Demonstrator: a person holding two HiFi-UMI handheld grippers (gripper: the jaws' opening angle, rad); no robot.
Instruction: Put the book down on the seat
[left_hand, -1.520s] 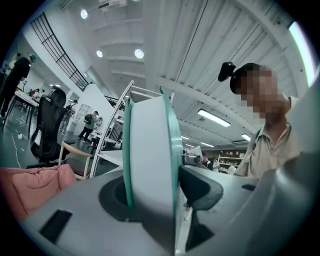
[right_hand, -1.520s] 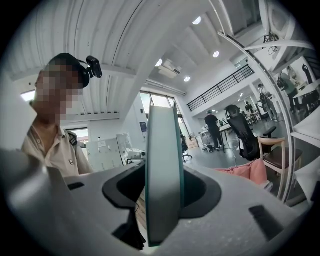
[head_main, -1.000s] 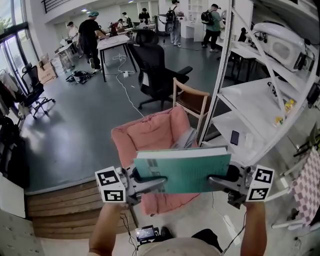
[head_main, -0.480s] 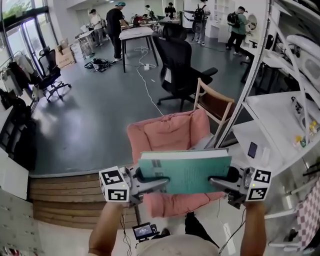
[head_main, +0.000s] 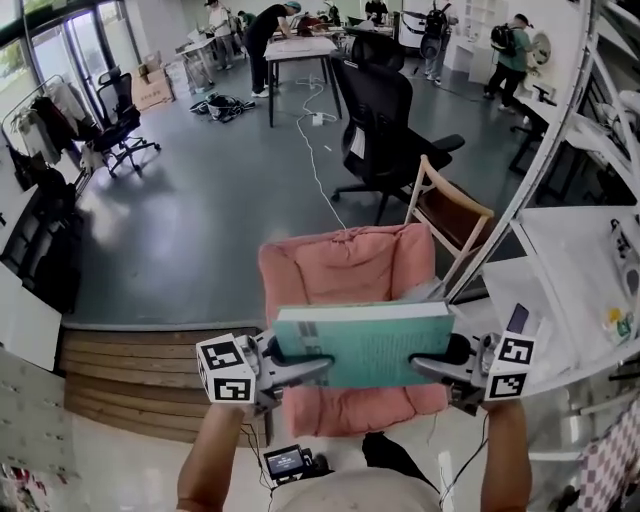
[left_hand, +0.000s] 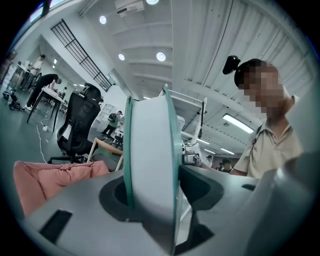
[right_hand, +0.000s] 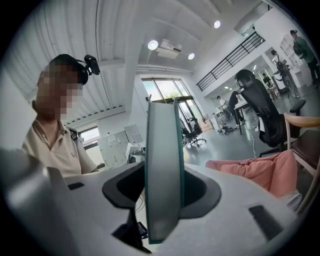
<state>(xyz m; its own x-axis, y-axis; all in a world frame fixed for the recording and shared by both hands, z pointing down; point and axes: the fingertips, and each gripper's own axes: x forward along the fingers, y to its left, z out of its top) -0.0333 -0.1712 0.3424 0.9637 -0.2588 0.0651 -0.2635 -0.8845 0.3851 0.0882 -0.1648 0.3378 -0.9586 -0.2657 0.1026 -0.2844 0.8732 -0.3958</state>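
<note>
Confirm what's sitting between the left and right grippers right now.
The teal book spans the gap in the head view. The left gripper and right gripper each clamp one end of it, over the pink seat.

Head camera is looking steeply down at left tongs (head_main: 316, 367), right tongs (head_main: 426, 362); their cameras are facing inward, close, sharing book (head_main: 365, 338), seat (head_main: 340, 275).

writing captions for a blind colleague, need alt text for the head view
A teal book is held flat between the left hand-held gripper and the right hand-held gripper, each clamped on one end, over a pink cushioned seat. Beyond it stand a wooden chair and a black office chair on a grey floor.
</note>
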